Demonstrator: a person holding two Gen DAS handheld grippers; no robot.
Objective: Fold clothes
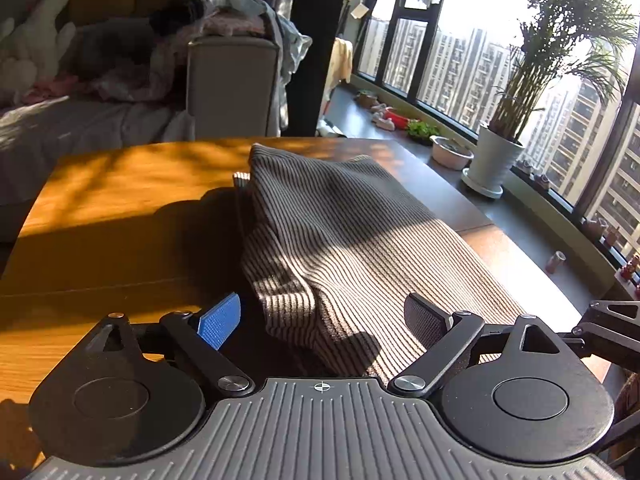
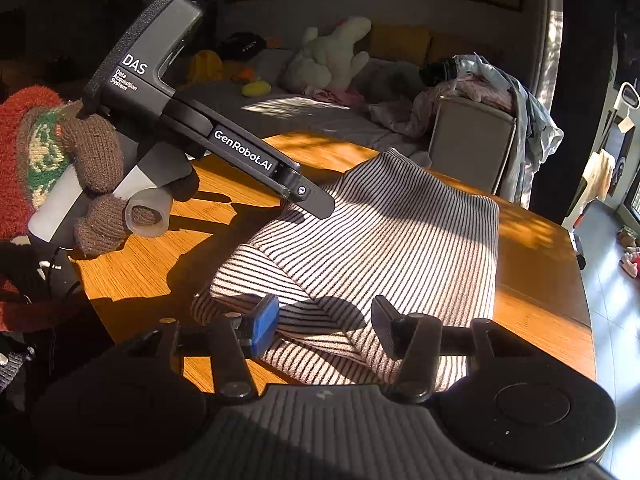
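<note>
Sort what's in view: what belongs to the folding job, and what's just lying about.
Job: striped garment, wooden table, left gripper, right gripper.

Lying about: white plush toy, clothes heap on the sofa arm, potted plant.

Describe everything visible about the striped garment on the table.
The striped garment is a ribbed knit with fine dark and pale stripes. It lies folded into a rough rectangle of several layers on the wooden table, with a narrower folded part angled across its near corner. Sunlight and shadows fall across it. The right hand-held gripper hovers with open jaws over the near edge; the left hand-held gripper is also open above it. Neither visibly clamps the fabric.
</note>
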